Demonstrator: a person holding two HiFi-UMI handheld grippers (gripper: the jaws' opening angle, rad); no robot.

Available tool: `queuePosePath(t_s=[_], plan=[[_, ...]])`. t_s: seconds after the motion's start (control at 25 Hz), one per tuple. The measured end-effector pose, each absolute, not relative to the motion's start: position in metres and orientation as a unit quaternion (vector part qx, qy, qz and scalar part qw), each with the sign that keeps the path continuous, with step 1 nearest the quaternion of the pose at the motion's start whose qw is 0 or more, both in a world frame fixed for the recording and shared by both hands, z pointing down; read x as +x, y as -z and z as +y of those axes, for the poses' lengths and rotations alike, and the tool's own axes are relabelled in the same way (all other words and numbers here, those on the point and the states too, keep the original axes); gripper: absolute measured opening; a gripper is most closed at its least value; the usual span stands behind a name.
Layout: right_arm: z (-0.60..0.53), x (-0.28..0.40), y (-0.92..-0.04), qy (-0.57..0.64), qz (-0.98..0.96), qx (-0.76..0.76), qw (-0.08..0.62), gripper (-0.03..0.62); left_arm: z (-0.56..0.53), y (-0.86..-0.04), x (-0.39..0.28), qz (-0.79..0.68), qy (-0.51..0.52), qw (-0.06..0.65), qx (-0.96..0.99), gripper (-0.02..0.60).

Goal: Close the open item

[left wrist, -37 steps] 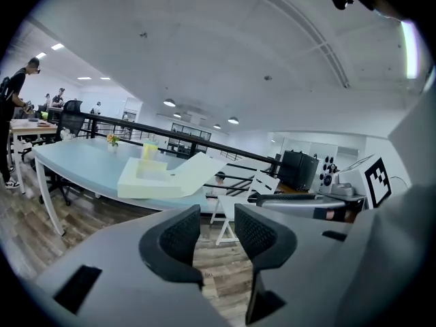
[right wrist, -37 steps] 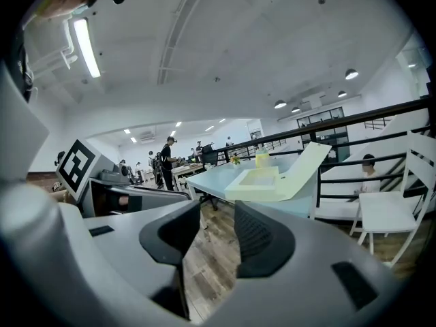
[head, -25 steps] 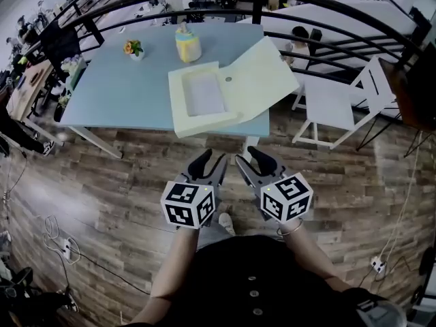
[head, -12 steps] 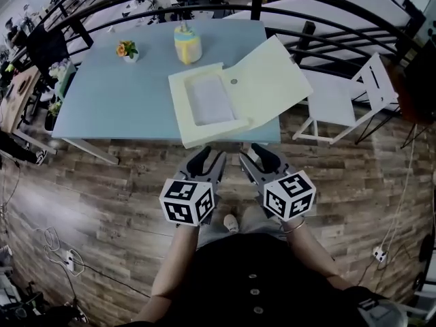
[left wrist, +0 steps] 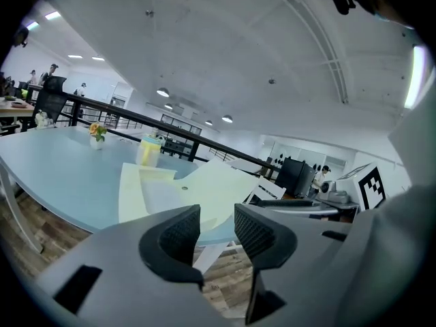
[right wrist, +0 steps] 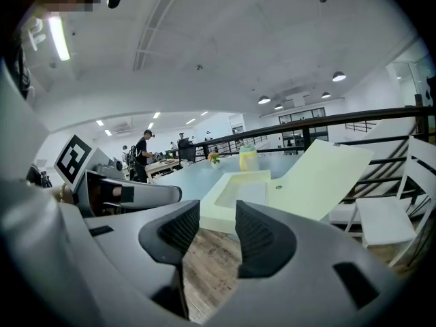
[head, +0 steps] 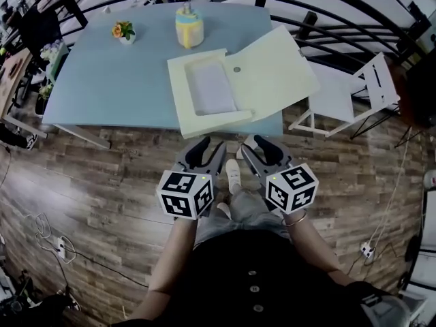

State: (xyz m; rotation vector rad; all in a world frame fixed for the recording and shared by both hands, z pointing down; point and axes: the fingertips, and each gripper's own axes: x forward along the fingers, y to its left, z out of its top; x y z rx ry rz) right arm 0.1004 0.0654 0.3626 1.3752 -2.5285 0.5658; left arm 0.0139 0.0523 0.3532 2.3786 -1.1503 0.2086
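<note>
A pale yellow box file (head: 208, 90) lies open on the light blue table (head: 116, 87), near its front edge. Its lid (head: 272, 73) is flung out to the right and overhangs the table's corner; a white sheet lies in the tray. My left gripper (head: 208, 154) and right gripper (head: 255, 148) hover side by side over the floor, just short of the table's front edge and apart from the box. Both are open with nothing between the jaws. The left gripper (left wrist: 216, 223) looks at the box (left wrist: 163, 193); the right gripper (right wrist: 216, 227) faces the tray (right wrist: 245, 189) and the raised lid (right wrist: 320, 176).
A yellow and blue bottle (head: 189, 27) and a small flower pot (head: 123, 30) stand at the table's far side. A white folding chair (head: 354, 90) stands right of the table, next to the lid. A black railing (head: 320, 12) runs behind. Cables (head: 48, 240) lie on the wooden floor.
The table and the box have come nearer in the head view. Both grippers have moved forward toward the table's front edge, still side by side. The box has not moved.
</note>
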Motion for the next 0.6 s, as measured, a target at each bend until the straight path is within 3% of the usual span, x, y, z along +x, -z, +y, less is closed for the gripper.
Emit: queuePosePath(t_s=[0.6], plan=[[-0.047, 0.112, -0.368, -0.193, -0.883, 0.416, 0.1, 0.156, -0.045, -0.359, 0.024, -0.472, -0.082, 0.235, 0.846, 0.154]])
